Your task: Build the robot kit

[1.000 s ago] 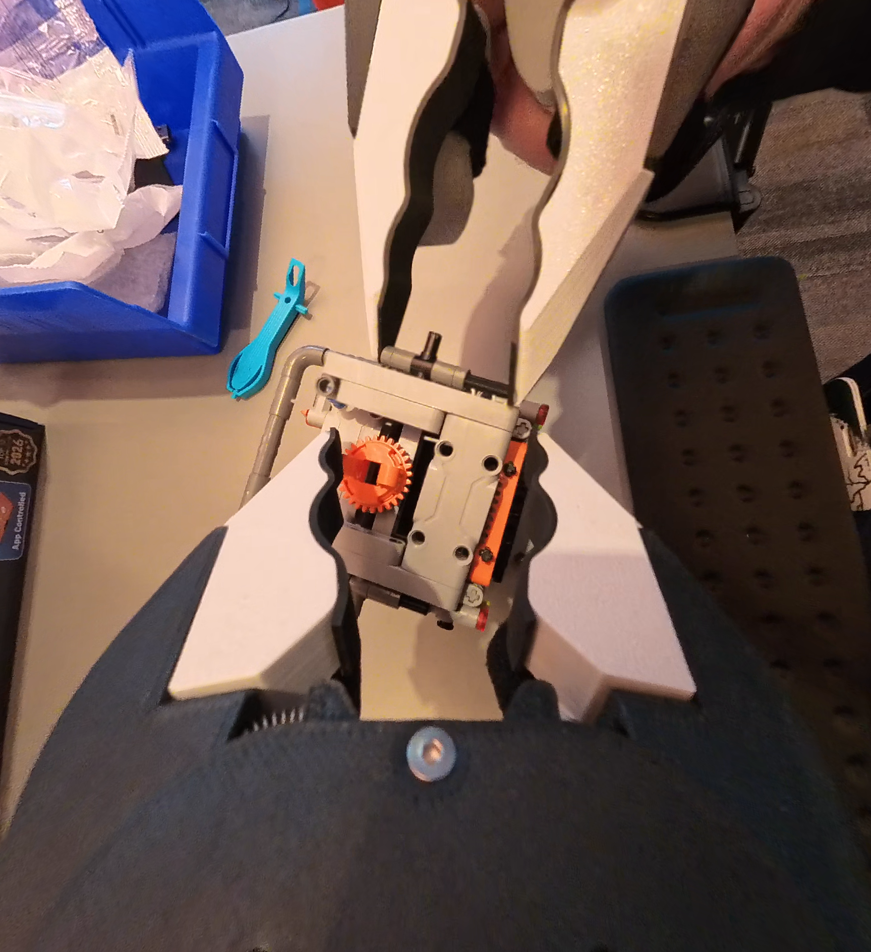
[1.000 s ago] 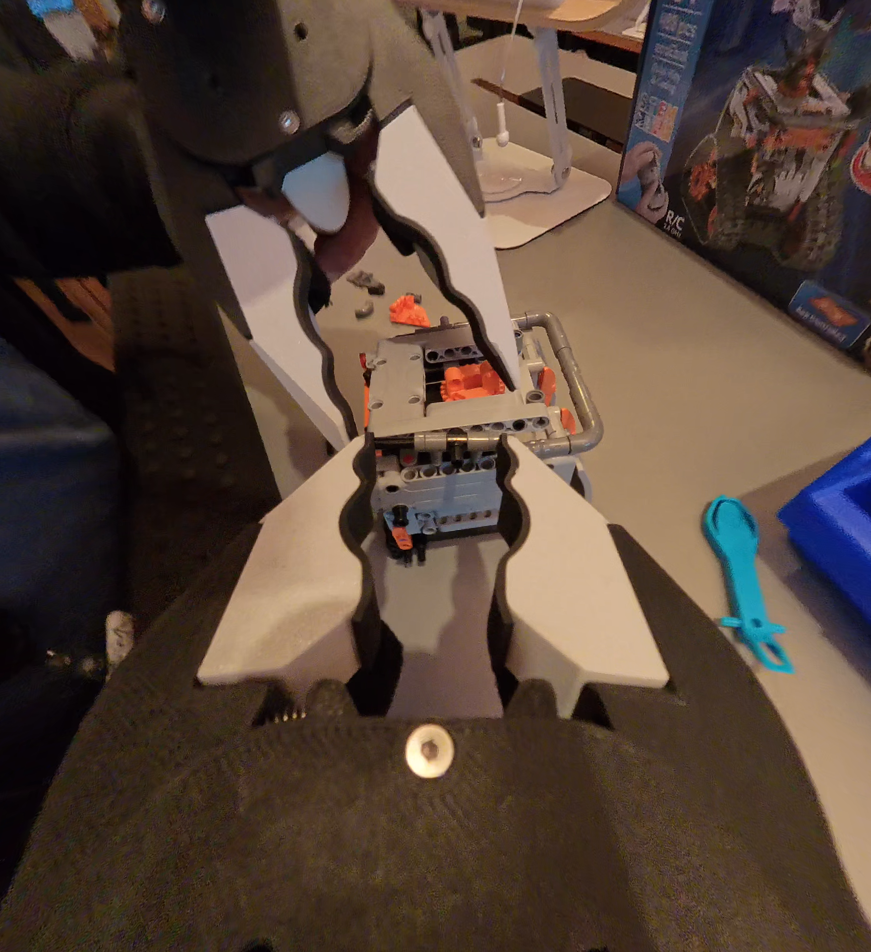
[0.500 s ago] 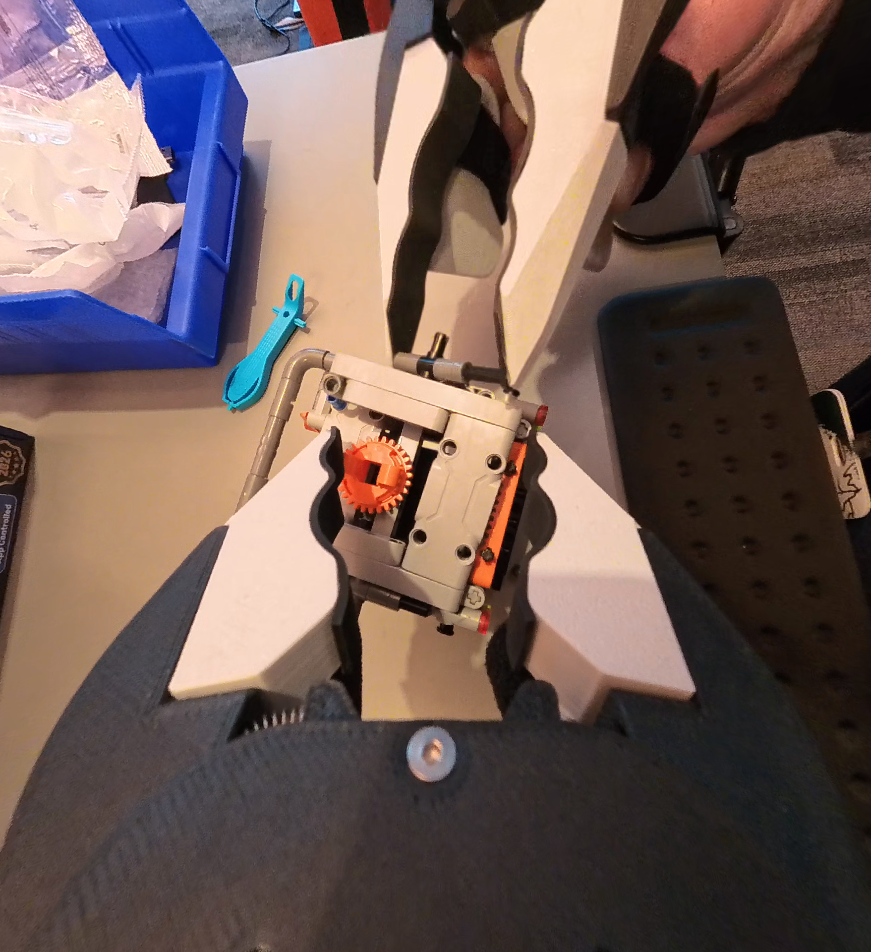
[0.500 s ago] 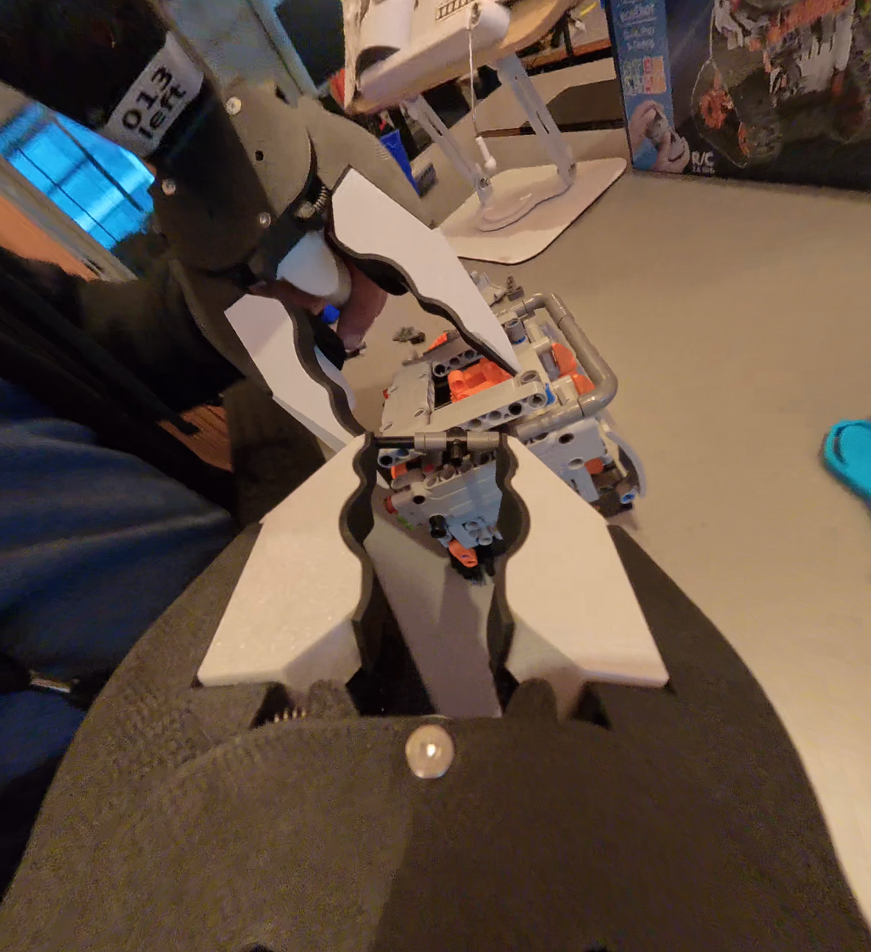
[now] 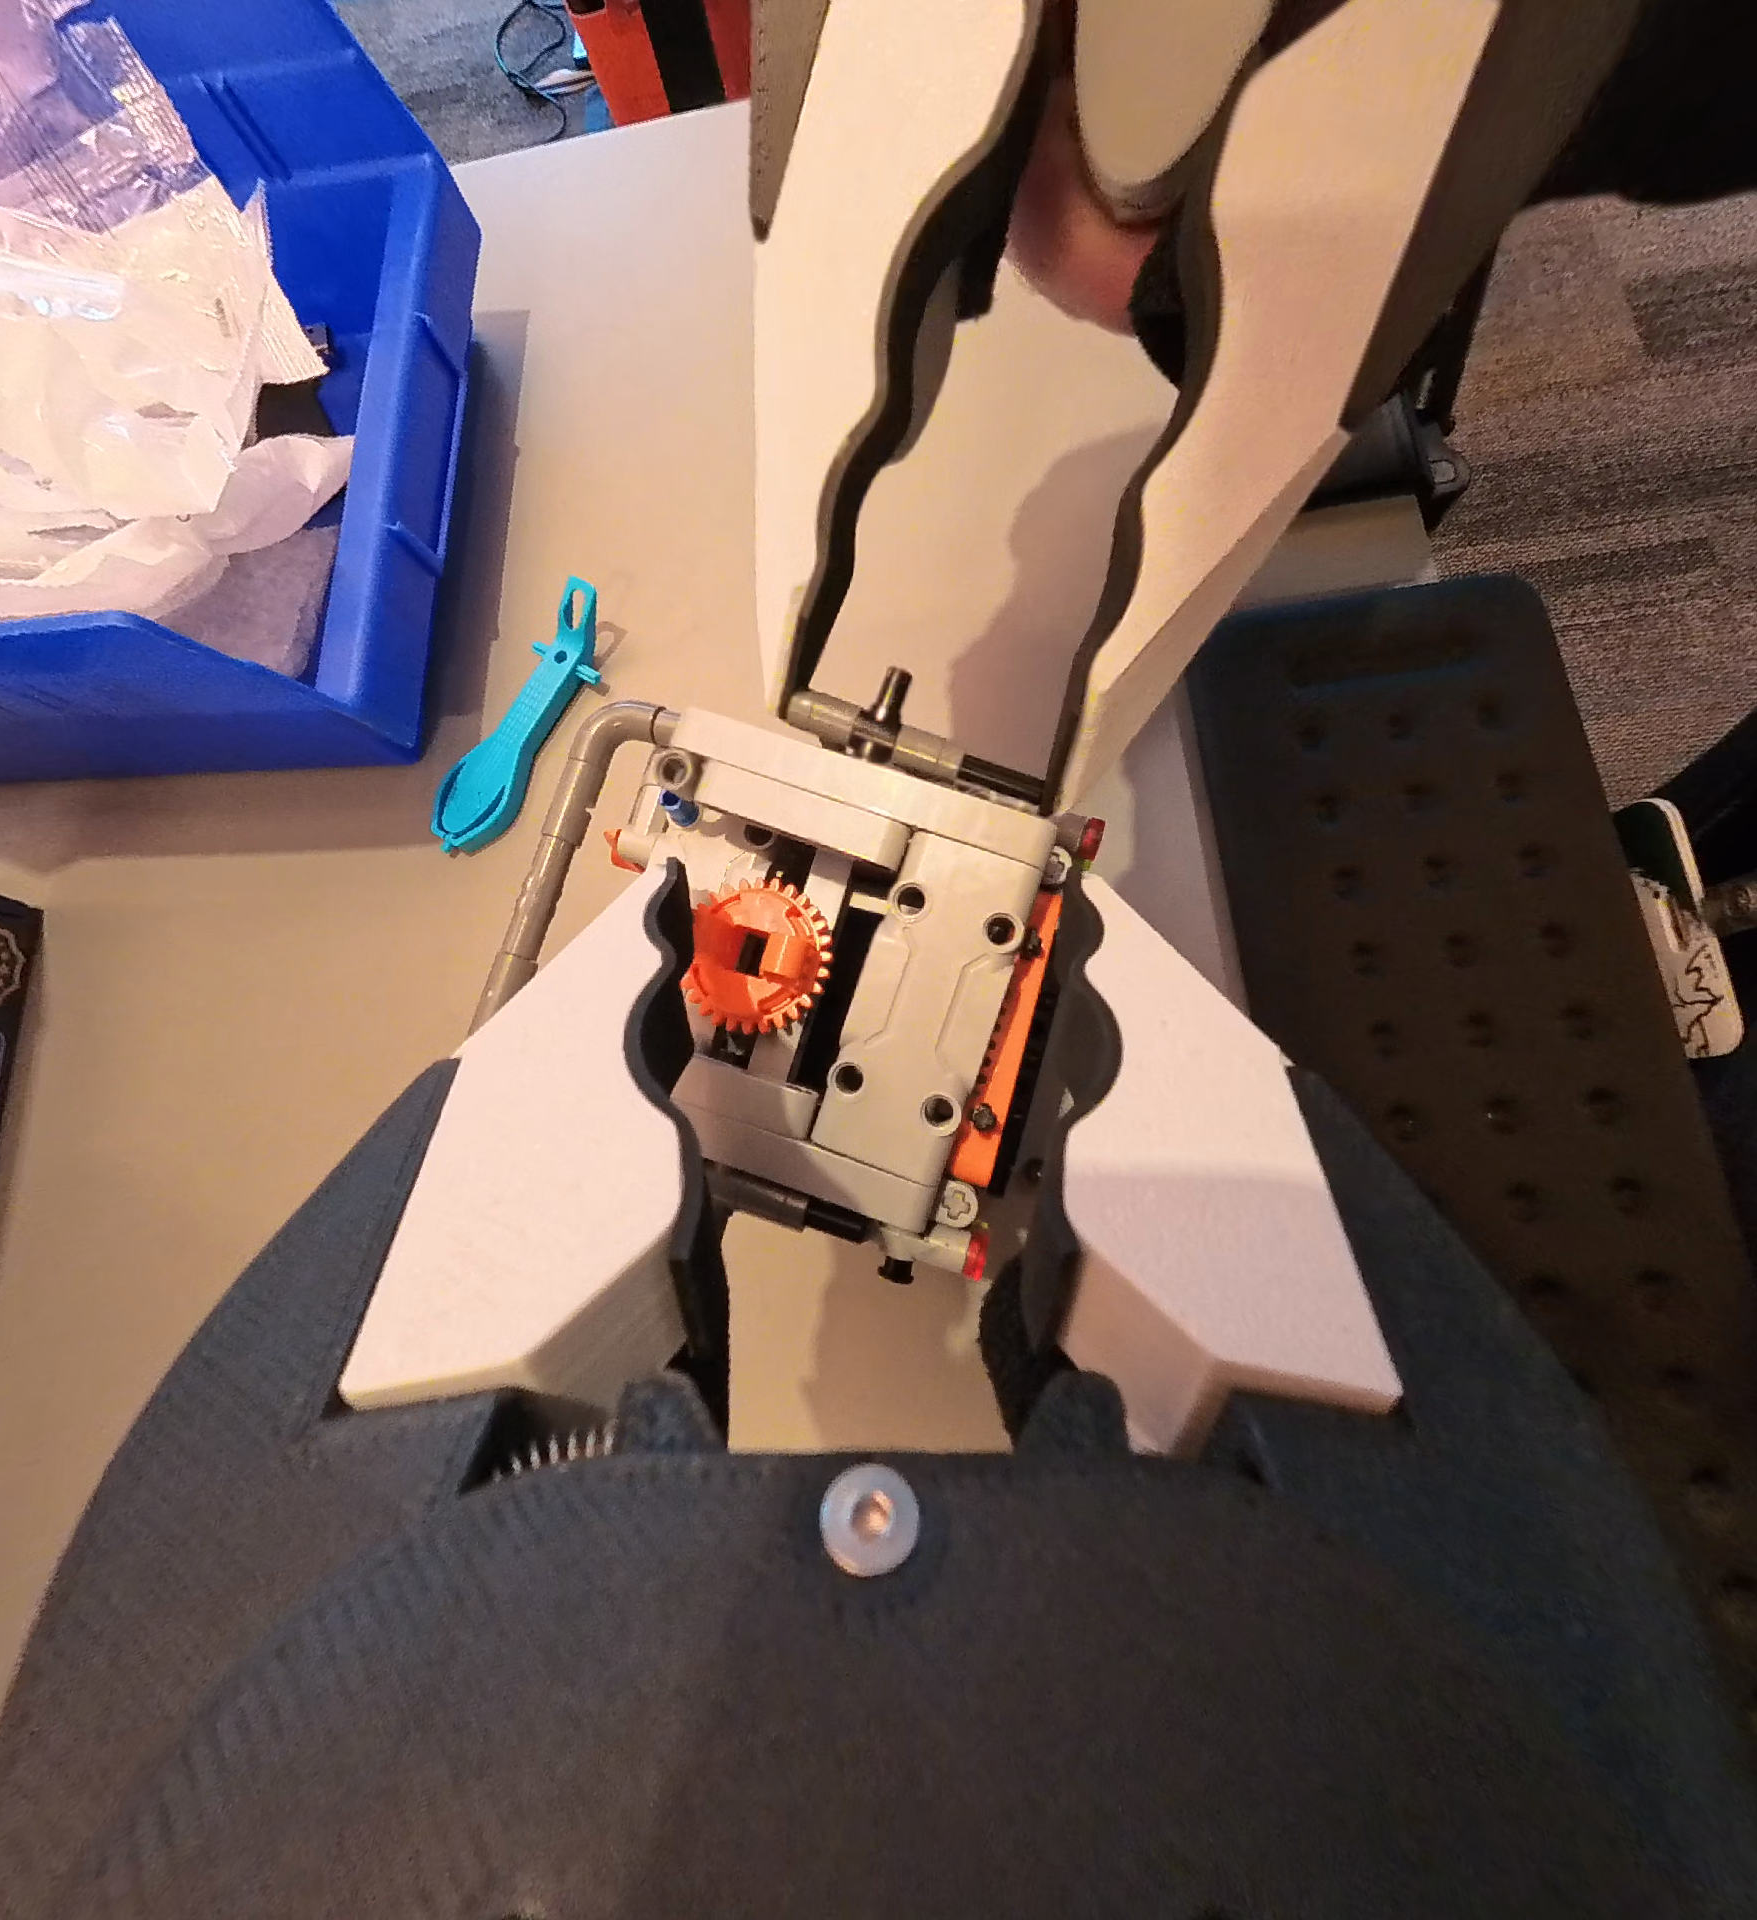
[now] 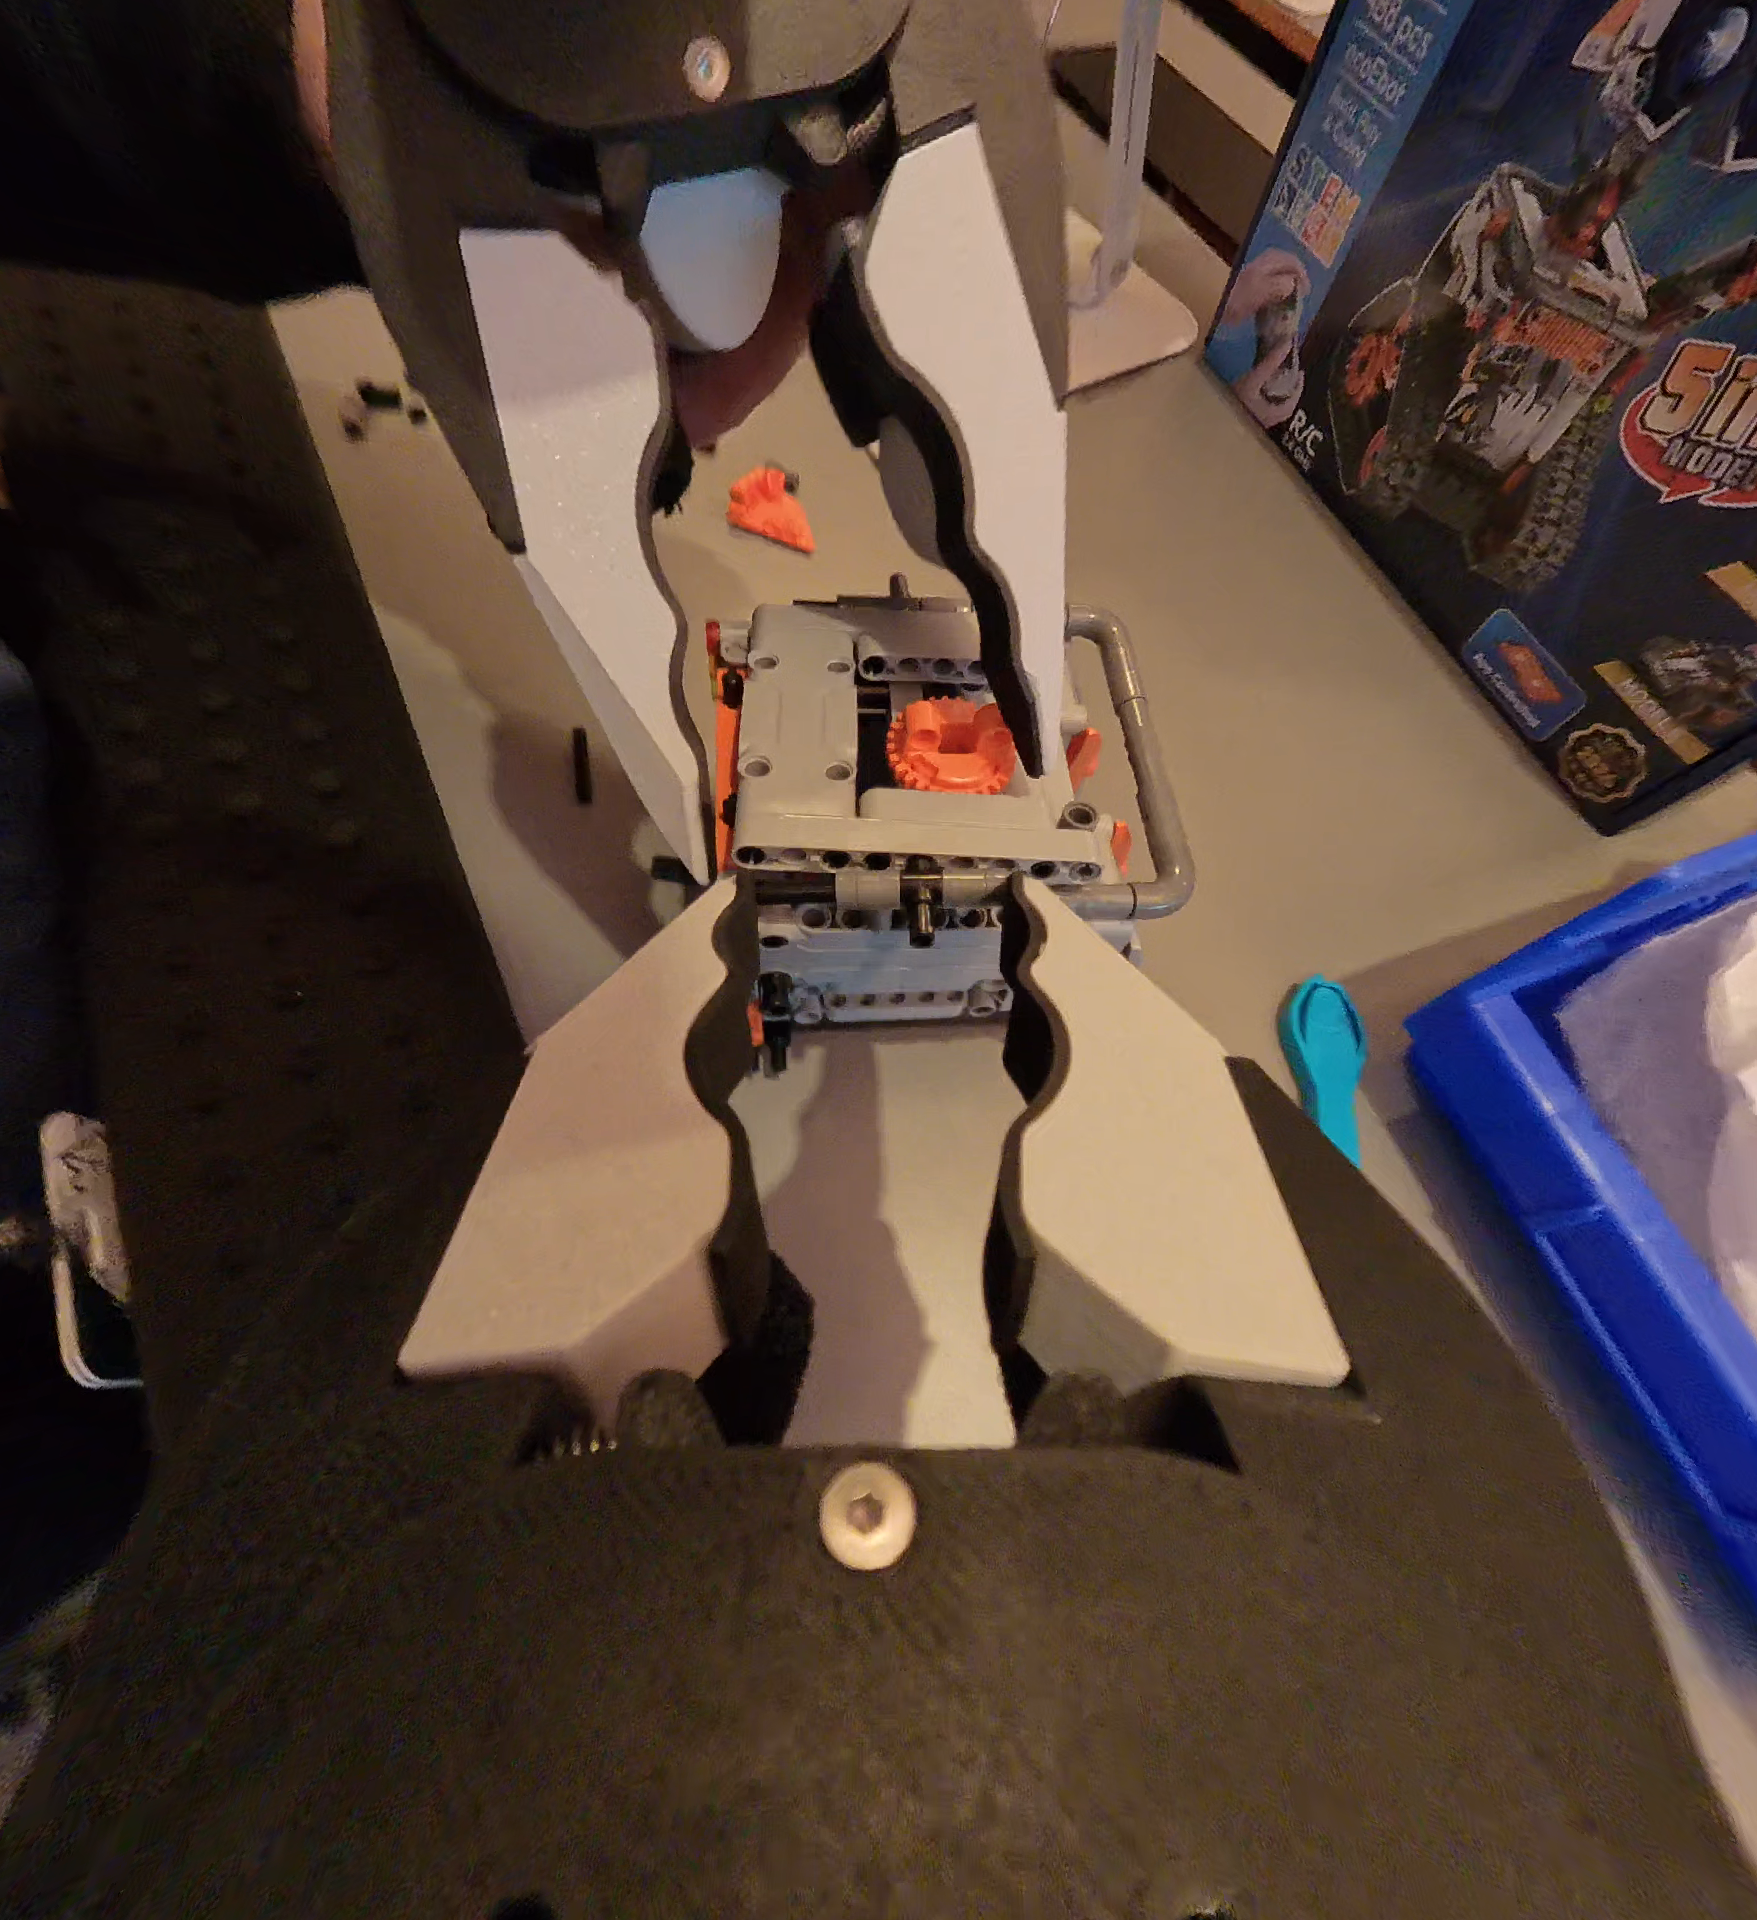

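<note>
A grey brick assembly (image 5: 884, 997) with an orange gear (image 5: 754, 956) and an orange side strip rests on the grey table (image 5: 178, 987). My left gripper (image 5: 869, 894) is shut on its two sides. My right gripper (image 5: 931, 743) comes in from the far side, opposite the left one. It is shut end to end on a grey axle rod (image 5: 895, 727) with a black pin, which lies along the assembly's far edge. In the right wrist view the right gripper (image 6: 879, 894) holds that rod (image 6: 915, 888), and the left gripper (image 6: 863, 816) clamps the assembly (image 6: 801, 727) from above.
A blue bin (image 5: 386, 416) of clear plastic bags stands at the left, with a teal pry tool (image 5: 510, 758) beside it. A printed toy box (image 6: 1528, 364) stands behind. A loose orange piece (image 6: 770, 509) and small black pins lie on the table. A black perforated surface (image 5: 1456, 935) borders the table edge. Both grippers' tips are close together, under 4 cm apart.
My right gripper has tipped up from a low angle and now looks down over the assembly, still on the rod. My left gripper has kept its hold and hardly moved.
</note>
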The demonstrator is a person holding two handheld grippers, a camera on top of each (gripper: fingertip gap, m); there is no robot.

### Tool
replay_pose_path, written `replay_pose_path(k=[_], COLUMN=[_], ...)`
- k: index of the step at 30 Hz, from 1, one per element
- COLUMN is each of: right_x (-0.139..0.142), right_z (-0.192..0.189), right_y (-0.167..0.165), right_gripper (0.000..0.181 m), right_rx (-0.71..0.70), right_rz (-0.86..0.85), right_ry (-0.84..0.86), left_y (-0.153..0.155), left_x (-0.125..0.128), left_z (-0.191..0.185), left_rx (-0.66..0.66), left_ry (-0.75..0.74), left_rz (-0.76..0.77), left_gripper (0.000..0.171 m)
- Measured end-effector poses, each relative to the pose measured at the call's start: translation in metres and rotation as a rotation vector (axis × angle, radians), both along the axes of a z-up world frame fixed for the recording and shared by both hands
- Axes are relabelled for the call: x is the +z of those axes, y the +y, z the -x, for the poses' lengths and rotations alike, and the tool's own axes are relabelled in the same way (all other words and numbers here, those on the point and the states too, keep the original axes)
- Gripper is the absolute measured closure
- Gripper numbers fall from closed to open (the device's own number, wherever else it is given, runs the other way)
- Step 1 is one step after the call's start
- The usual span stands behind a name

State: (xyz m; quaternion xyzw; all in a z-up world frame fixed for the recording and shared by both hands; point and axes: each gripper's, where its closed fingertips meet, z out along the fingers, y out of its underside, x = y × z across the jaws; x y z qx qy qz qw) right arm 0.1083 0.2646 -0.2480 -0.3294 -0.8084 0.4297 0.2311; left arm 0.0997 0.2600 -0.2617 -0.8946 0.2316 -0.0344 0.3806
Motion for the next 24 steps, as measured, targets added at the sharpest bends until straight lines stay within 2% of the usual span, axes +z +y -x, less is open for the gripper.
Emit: replay_pose_path(k=[2, 7, 12, 14, 19, 24], right_x=[0.0002, 0.0036, 0.0058, 0.0047, -0.0015, -0.0011], right_z=[-0.0003, -0.0003, -0.0014, -0.0029, -0.0077, -0.0098], right_y=[-0.0002, 0.0008, 0.0008, 0.0011, 0.0012, 0.0050], right_gripper=[0.137, 0.138, 0.137, 0.137, 0.137, 0.137], right_rx=[-0.013, -0.083, -0.129, -0.120, -0.057, 0.004], right_rz=[0.069, 0.409, 0.578, 0.509, 0.110, -0.102], right_ry=[-0.020, -0.152, -0.224, -0.190, -0.052, 0.024], left_y=[0.0002, 0.0014, 0.0016, 0.0022, 0.0024, 0.0036], left_x=[0.0001, 0.0003, -0.0001, -0.0003, -0.0005, 0.0013], left_z=[0.0000, -0.0006, -0.0011, -0.0020, -0.0027, -0.0051], left_rx=[0.001, 0.000, -0.006, -0.008, -0.012, -0.015], left_ry=[-0.002, -0.013, -0.004, -0.004, -0.008, -0.028], left_rz=[-0.001, -0.006, -0.004, -0.007, -0.007, -0.013], left_gripper=[0.103, 0.103, 0.103, 0.103, 0.103, 0.108])
